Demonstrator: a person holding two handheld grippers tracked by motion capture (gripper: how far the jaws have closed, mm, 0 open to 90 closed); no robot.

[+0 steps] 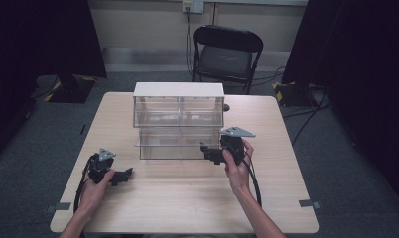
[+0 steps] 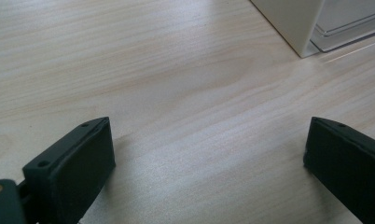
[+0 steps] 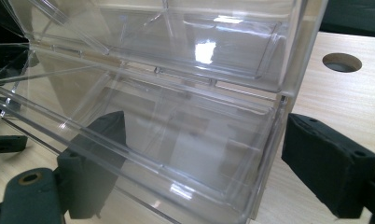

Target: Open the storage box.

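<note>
Left hand-held gripper (image 1: 122, 175): rests low on the surface (image 1: 177, 203), jaws wide apart, empty, well left of the drawer unit.
Drawer unit (image 1: 178, 119): clear plastic with a white top, mid-surface; long axis runs left-right, fronts face the person.
Lower drawer (image 3: 185, 154): appears pulled out.
Right hand-held gripper (image 1: 211, 151): jaws spread either side of the drawer's right front corner, not clamped.
Advice: probably close squarely on the front wall, then move straight along the slide.

text: none legible | labels: none | numbers: none | signs: none
</note>
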